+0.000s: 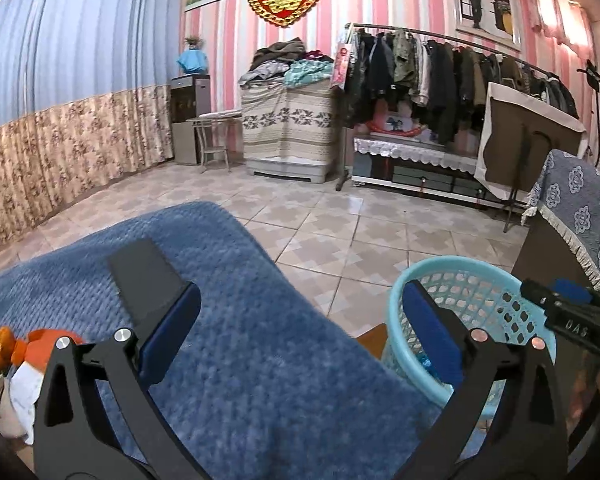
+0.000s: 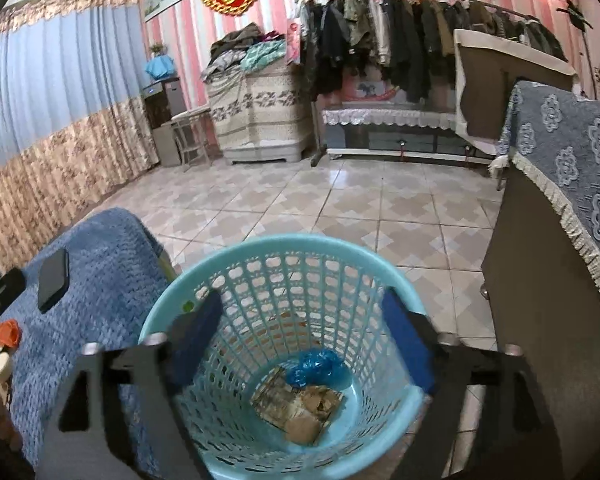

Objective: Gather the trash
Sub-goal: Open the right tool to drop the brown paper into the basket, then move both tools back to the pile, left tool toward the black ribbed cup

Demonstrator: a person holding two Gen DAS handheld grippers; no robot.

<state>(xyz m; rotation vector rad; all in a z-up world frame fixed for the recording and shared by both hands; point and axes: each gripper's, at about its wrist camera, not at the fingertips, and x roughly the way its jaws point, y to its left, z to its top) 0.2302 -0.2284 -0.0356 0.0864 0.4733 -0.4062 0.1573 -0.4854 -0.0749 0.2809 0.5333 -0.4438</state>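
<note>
Left wrist view: left claw (image 1: 296,332) spread wide, nothing between its blue pads, poised above the blue knitted blanket (image 1: 240,344). Black phone (image 1: 146,276) flat on that blanket, just behind the claw's left finger. Left of the basket (image 1: 496,292), across the blanket, an orange and white item (image 1: 24,360) at the frame's lower left edge, too cut off to identify. Light blue mesh basket itself on the tiled floor (image 1: 340,232), right beside the blanket's edge. Right claw (image 1: 560,304) reaching in over the basket's right rim, seen only in part.

Right wrist view: right claw (image 2: 302,340) released, fingers apart and empty, directly above the basket (image 2: 380,276) opening. Inside the basket, at its bottom: crumpled blue plastic wrapper (image 2: 316,366), brown paper scraps (image 2: 304,408) just in front of it. Left of the basket, the blanket (image 2: 100,280) with the phone (image 2: 53,280) lying flat and an orange piece (image 2: 6,332) further left. Right of the basket, a dark cabinet (image 2: 540,340) under a fringed blue floral cloth (image 2: 572,136)
</note>
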